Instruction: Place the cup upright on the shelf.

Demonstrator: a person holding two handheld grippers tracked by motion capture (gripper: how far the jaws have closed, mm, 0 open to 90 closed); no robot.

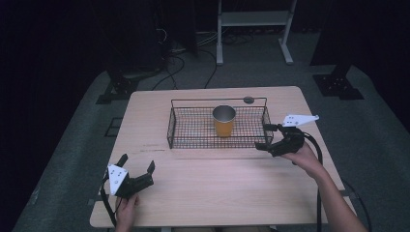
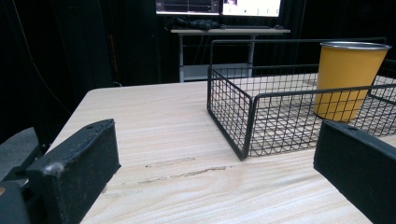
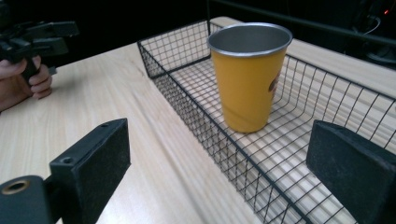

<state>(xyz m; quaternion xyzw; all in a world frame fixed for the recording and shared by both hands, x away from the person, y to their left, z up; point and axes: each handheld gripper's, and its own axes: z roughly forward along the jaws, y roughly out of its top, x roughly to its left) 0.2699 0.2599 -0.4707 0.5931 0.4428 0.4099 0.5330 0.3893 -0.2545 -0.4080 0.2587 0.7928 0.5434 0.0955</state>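
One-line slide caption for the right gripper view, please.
Open right tongs face an upright yellow cup inside a black wire basket on a wooden table.

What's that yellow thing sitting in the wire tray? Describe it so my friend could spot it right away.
On the pale wooden table sits a black wire basket, toward the far edge. Standing upright inside it, right of its middle, is a cup: yellow-orange outside, bare silvery metal on the rim and inside, and wider at the top than the base.
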